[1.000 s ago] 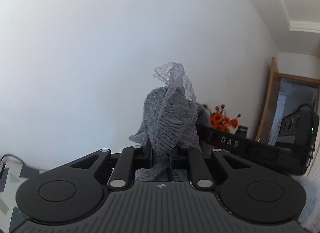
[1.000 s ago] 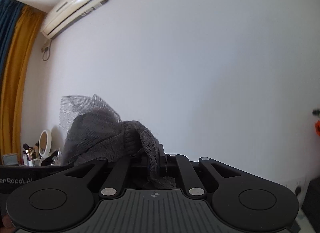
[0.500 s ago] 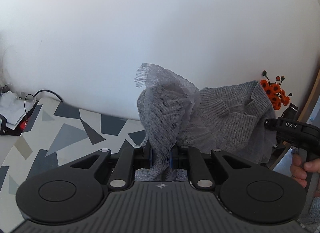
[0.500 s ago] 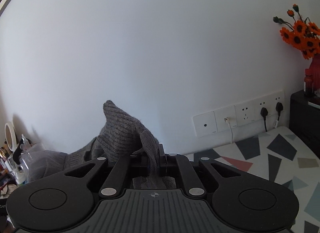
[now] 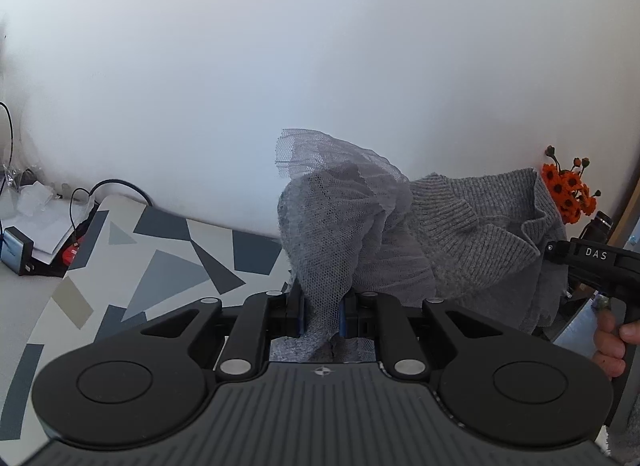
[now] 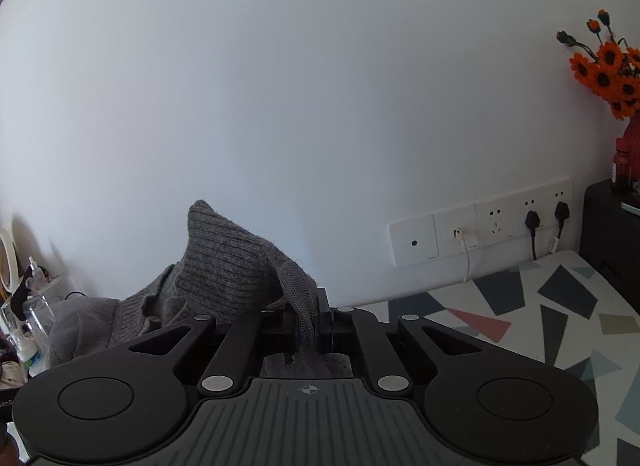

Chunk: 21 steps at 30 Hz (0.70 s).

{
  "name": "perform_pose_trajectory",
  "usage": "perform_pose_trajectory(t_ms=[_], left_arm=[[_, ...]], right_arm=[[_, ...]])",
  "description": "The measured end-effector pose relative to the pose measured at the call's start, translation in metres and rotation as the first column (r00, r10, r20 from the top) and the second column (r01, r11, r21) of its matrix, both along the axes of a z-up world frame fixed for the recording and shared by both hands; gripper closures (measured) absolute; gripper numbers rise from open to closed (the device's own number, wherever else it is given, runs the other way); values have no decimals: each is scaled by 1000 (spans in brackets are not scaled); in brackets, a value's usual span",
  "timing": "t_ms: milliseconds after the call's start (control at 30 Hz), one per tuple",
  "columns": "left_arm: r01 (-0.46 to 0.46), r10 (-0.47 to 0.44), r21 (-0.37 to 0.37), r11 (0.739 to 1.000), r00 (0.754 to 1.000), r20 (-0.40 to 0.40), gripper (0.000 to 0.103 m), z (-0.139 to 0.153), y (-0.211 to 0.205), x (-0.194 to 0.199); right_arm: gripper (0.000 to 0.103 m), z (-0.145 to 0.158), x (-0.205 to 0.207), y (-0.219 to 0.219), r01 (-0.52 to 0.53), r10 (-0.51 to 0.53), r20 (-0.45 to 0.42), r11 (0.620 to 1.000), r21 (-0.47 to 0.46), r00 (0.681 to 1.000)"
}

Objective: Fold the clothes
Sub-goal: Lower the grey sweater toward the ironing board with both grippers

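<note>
the grey ribbed knit garment with mesh trim is held stretched above the geometric-patterned tabletop. its mesh edge is clamped in the left gripper, and its knit corner is pinched in the right gripper.

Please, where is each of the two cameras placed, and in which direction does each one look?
Left wrist: on the left gripper, facing the wall, patterned table and right gripper; a hand shows.
Right wrist: on the right gripper, facing wall sockets; no body.
Shared: grey garment, orange flowers.
</note>
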<state>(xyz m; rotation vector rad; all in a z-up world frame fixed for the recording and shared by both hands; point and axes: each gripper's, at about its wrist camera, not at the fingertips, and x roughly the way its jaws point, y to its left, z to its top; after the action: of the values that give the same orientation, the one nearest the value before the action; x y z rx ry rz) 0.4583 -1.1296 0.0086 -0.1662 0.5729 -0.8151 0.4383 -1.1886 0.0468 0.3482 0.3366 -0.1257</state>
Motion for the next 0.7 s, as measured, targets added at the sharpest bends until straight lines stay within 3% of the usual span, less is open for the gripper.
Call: perform_pose_trajectory(t_ms=[267,433,600,700], left_arm=[[33,-31,-40,999,998,54,88,10,8,-1],[94,-93,-19,995,995,20,88,-4,-8,-5],[172,-171,-2,985,983,60,88,-9,-16,-23],[196,-195,-5,981,980,36,88,-17,-20,-23]], right_arm=[[97,20,-16,10,14,-14,51,1000,-2,999],[97,29,-34,6,47,-46,73,999,-13,996],[97,35,-56,-6,85,-86,74,996,15,994],[97,37,-65,-9,96,-97,76,995,8,992]])
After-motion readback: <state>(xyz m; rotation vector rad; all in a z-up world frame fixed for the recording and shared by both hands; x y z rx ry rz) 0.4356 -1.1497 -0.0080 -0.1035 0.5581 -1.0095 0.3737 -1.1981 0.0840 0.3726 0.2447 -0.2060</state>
